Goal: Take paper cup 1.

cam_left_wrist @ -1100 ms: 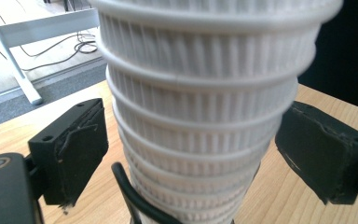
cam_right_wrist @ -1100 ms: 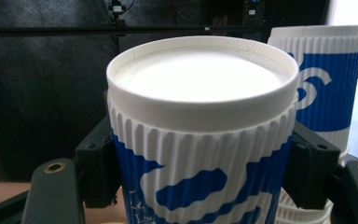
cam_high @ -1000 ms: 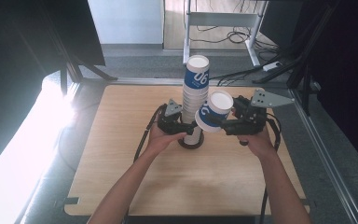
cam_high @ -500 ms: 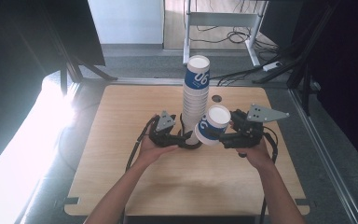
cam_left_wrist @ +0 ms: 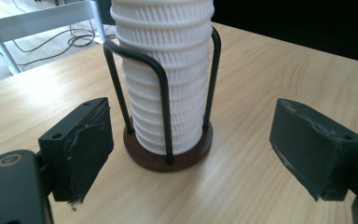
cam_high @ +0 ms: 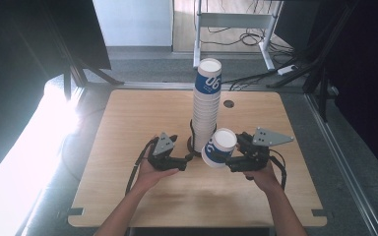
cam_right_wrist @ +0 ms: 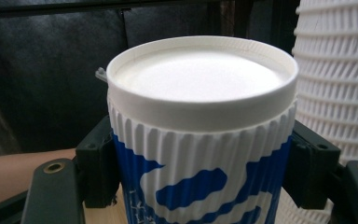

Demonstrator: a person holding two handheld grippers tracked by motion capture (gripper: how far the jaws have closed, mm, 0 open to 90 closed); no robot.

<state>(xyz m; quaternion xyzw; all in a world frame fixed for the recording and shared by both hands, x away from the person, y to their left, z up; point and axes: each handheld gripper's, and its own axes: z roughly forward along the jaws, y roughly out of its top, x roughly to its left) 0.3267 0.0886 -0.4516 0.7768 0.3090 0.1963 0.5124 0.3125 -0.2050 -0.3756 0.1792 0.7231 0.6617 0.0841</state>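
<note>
Wooden table point(cam_high: 128, 128), right gripper point(cam_high: 229, 162) clamping cup point(cam_high: 218, 147)

A light wooden table point(cam_high: 128, 196) with rounded corners carries the lot, its grain running pale and even. Standing on it, just ahead of the left gripper point(cam_left_wrist: 189, 154) and squarely in line with the gap between its jaws, is a round dark wooden base point(cam_left_wrist: 168, 156) with black wire uprights point(cam_left_wrist: 164, 93) caging a tall stack of ribbed white cups point(cam_high: 206, 105). Beyond the right gripper point(cam_high: 229, 162), towards the far edge, a small dark cable hole point(cam_high: 228, 103) sits in the tabletop.
</note>
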